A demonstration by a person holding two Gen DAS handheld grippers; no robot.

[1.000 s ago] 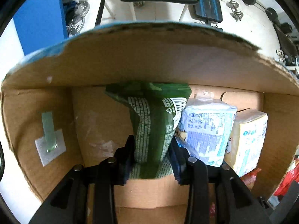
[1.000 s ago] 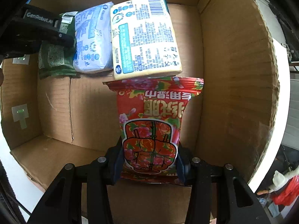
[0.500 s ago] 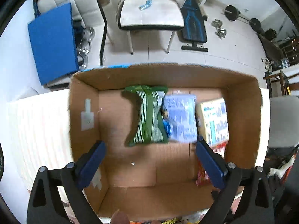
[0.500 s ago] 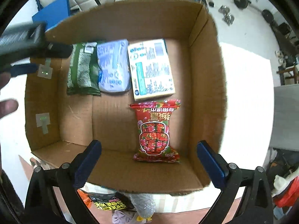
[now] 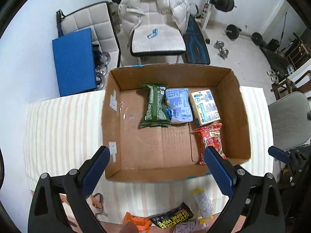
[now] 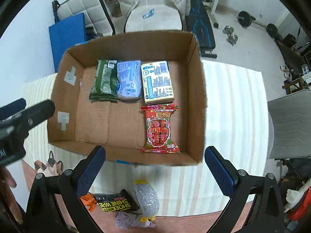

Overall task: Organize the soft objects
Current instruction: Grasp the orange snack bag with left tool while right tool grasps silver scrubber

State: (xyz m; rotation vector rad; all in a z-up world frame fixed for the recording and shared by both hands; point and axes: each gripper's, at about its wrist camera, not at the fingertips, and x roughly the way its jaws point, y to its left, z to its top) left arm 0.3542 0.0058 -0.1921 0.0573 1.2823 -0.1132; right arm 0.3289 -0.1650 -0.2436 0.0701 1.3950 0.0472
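Four packs lie in one box (image 6: 196, 97); both claws (image 5: 155, 167) (image 6: 155, 165) gape, empty.

Box (image 6: 196, 89): brown cardboard. Packs inside: dark green w/ white print (image 6: 104, 81); pale blue (image 6: 129, 82); cream w/ blue print (image 6: 157, 81); red floral (image 6: 159, 129). Tablecloth (image 6: 233, 116): white w/ pale stripes. Wipes pack (image 6: 114, 203): black w/ yellow lettering.

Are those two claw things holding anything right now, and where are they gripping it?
Nothing is held. The left gripper and the right gripper are both wide open above the cardboard box, with nothing between their fingers.
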